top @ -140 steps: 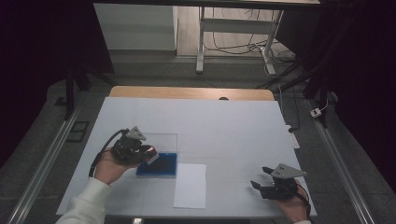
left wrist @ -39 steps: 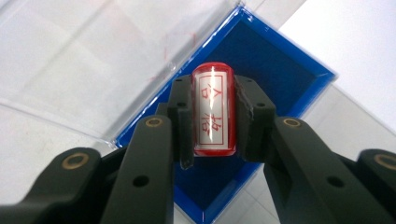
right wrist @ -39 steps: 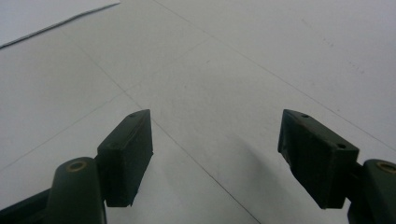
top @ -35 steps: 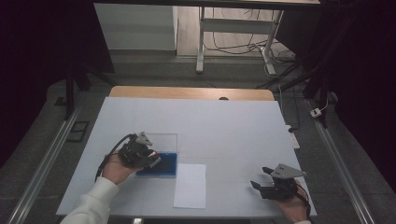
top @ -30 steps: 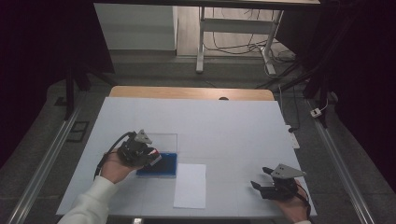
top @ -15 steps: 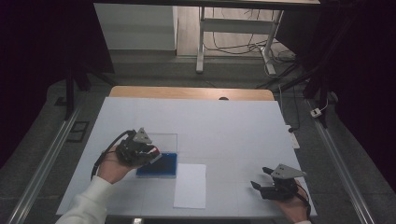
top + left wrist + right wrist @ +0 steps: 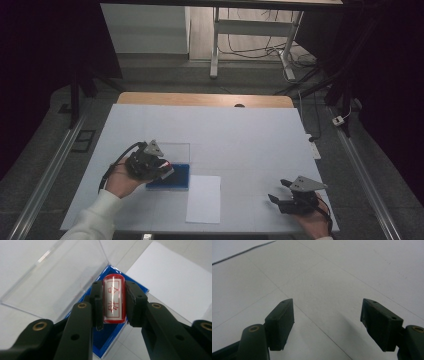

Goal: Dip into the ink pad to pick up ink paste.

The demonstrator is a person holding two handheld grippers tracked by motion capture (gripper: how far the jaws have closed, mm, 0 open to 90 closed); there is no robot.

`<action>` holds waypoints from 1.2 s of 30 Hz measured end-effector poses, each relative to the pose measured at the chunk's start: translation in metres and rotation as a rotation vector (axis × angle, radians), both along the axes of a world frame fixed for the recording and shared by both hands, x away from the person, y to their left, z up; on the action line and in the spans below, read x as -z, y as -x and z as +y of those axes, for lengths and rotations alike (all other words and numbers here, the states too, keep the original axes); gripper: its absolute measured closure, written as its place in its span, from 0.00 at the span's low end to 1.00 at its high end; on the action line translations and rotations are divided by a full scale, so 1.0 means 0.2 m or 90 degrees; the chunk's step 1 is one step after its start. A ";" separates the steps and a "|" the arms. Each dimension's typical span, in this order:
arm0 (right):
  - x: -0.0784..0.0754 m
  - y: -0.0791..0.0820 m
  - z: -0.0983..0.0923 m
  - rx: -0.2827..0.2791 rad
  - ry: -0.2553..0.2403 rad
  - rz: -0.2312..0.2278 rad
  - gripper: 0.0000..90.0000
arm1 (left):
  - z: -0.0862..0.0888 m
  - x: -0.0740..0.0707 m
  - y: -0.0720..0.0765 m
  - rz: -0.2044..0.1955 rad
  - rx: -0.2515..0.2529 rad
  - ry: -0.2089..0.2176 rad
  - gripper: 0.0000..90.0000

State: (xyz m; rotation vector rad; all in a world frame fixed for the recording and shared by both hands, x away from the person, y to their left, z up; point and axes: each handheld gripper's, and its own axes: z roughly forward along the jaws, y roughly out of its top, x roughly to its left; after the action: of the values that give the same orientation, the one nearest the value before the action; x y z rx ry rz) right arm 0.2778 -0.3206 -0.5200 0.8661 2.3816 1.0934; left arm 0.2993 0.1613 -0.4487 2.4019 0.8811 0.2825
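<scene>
A red stamp with a white face bearing red characters is clamped between the pads of my left gripper, held just above a blue ink-pad box. The box's clear lid lies flipped open beside it. From above, the left gripper hovers over the left end of the blue box. A white sheet of paper lies just right of the box. My right gripper rests near the table's front right corner, open, with bare tabletop between its jaws.
The white table has a wooden strip along its far edge. Metal rails run down both sides below the table. A desk frame with cables stands on the floor beyond.
The left hand with the stamp has shifted slightly over the blue box, dipping toward the front and coming back. The right gripper has stayed put.
</scene>
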 end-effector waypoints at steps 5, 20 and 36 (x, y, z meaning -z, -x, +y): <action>0.00 0.00 0.00 -0.001 0.000 0.001 0.30 | -0.03 0.05 -0.03 0.013 -0.001 -0.016 0.78; 0.00 0.00 -0.01 -0.001 0.002 0.005 0.30 | -0.07 0.12 -0.07 0.028 0.003 -0.046 0.78; 0.00 0.00 -0.01 0.001 0.002 -0.001 0.30 | -0.07 0.14 -0.09 0.060 -0.006 -0.048 0.78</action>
State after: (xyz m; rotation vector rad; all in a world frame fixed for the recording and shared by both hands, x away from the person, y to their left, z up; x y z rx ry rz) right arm 0.2776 -0.3224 -0.5194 0.8664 2.3807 1.0882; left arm 0.3166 0.1476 -0.4759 2.4989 0.9403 0.2118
